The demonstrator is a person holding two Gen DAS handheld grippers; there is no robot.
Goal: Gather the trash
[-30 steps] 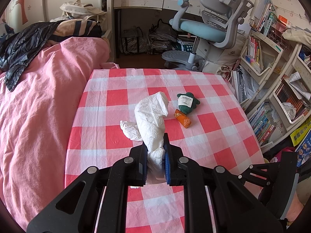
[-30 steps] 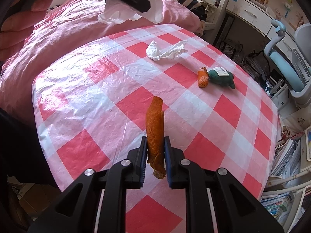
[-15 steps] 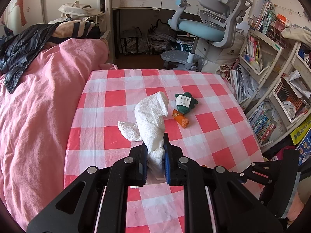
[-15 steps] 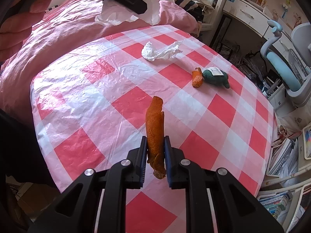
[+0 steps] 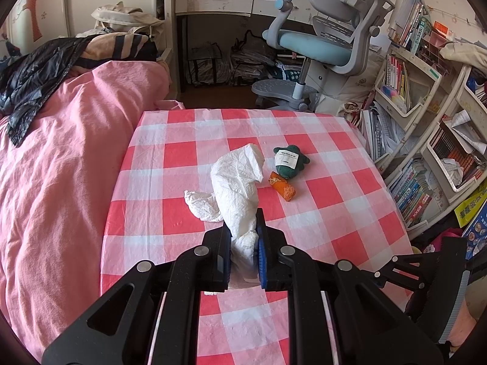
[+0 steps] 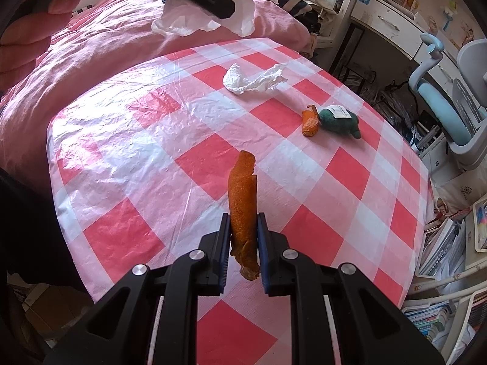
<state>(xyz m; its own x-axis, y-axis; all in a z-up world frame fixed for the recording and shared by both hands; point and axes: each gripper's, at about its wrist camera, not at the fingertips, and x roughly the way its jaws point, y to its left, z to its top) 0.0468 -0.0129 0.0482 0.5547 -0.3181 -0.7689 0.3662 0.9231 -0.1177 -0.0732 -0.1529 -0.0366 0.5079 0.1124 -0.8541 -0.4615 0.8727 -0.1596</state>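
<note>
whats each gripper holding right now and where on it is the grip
The left gripper pinches a crumpled white tissue at its lower end. The right gripper pinches a strip of orange peel near its lower end.

Left gripper and right gripper: matte black plastic frames, blue ribbed pads lining each finger, round silver screw heads along the linkages, triangular cut-outs in the arms.

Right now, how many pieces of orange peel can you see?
2. One orange peel strip is pinched upright in the right gripper. A smaller peel piece lies on the checkered table, touching the green plush toy. Others could be hidden.
</note>
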